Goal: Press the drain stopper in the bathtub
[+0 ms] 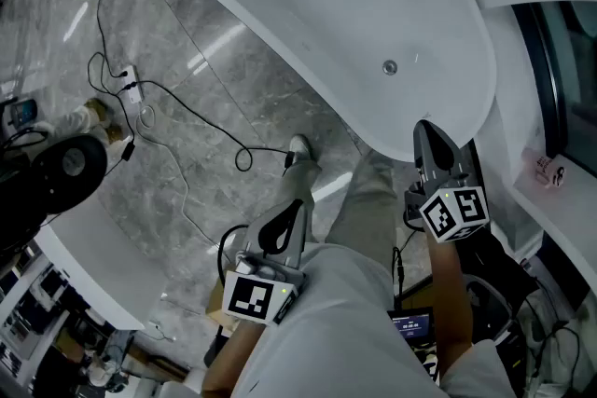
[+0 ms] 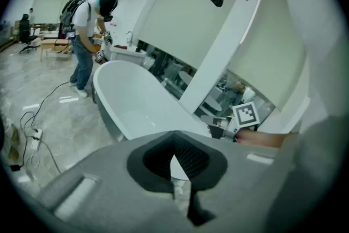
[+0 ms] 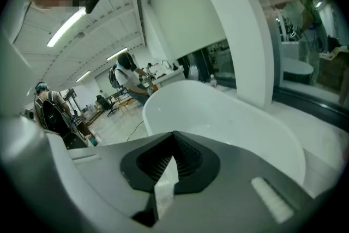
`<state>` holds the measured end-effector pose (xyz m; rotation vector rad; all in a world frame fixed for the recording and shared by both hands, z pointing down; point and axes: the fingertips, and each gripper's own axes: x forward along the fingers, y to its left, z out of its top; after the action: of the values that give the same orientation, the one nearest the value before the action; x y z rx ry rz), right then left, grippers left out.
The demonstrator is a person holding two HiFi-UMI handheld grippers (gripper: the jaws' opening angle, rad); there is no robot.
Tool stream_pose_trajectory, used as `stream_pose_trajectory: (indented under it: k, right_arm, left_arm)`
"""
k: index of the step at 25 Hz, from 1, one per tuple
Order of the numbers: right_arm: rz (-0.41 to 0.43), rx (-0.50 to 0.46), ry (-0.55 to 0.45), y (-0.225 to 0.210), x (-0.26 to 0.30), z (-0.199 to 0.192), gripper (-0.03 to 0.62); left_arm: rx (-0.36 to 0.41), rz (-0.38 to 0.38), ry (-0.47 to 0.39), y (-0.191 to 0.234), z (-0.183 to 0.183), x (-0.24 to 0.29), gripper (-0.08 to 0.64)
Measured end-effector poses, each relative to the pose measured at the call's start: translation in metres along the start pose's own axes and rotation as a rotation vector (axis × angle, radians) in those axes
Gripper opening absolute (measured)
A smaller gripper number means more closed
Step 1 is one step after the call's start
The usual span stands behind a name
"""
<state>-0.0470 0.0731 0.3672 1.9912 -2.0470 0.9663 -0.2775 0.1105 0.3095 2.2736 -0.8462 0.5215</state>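
The white freestanding bathtub (image 1: 373, 5) fills the top of the head view, and its small round chrome drain stopper (image 1: 389, 67) sits in the basin floor near the closer end. My right gripper (image 1: 425, 130) is shut and empty, its tip at the tub's near rim, a little short of the stopper. Lower left, my left gripper (image 1: 295, 205) is shut and empty over the floor, outside the tub. The left gripper view (image 2: 174, 160) looks along the tub (image 2: 136, 103) and catches the right gripper (image 2: 218, 127). The right gripper view (image 3: 173, 160) faces the tub's interior (image 3: 218, 112).
Black cables (image 1: 187, 116) and a power strip (image 1: 131, 90) lie on the grey marble floor. A white ledge (image 1: 522, 116) runs along the window at right. A round black object (image 1: 70, 165) stands at left. Another person (image 2: 87, 35) bends over at the tub's far end.
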Motion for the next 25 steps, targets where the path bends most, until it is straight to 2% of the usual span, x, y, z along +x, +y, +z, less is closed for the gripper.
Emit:
stream_pose_trajectory:
  k: [5, 7, 9, 11, 15, 19, 23, 25]
  right_arm:
    - [-0.012, -0.077, -0.082, 0.101, -0.139, 0.051, 0.002]
    - [-0.045, -0.045, -0.118, 0.123, -0.192, 0.048, 0.002]
    - [-0.093, 0.038, -0.151, 0.138, -0.235, 0.032, 0.002]
    - [-0.119, 0.096, -0.176, 0.153, -0.268, 0.011, 0.002]
    - [-0.120, 0.126, -0.213, 0.168, -0.330, -0.027, 0.002]
    - [-0.129, 0.132, -0.284, 0.163, -0.394, -0.056, -0.002]
    - [-0.138, 0.060, -0.366, 0.170, -0.459, -0.069, 0.000]
    - [-0.134, 0.034, -0.373, 0.172, -0.475, -0.070, 0.000]
  left_arm:
    - [0.067, -0.116, -0.027, -0.063, 0.042, -0.050, 0.002]
    - [0.106, -0.179, -0.028, -0.096, 0.043, -0.064, 0.002]
    - [0.162, -0.244, -0.024, -0.126, 0.036, -0.076, 0.002]
    - [0.226, -0.290, -0.017, -0.151, 0.023, -0.091, 0.002]
    - [0.325, -0.331, -0.024, -0.204, -0.019, -0.128, 0.002]
    - [0.339, -0.355, -0.025, -0.254, -0.062, -0.154, 0.002]
    - [0.361, -0.376, -0.043, -0.305, -0.097, -0.191, 0.002]
    - [0.353, -0.380, -0.050, -0.324, -0.108, -0.204, 0.002]
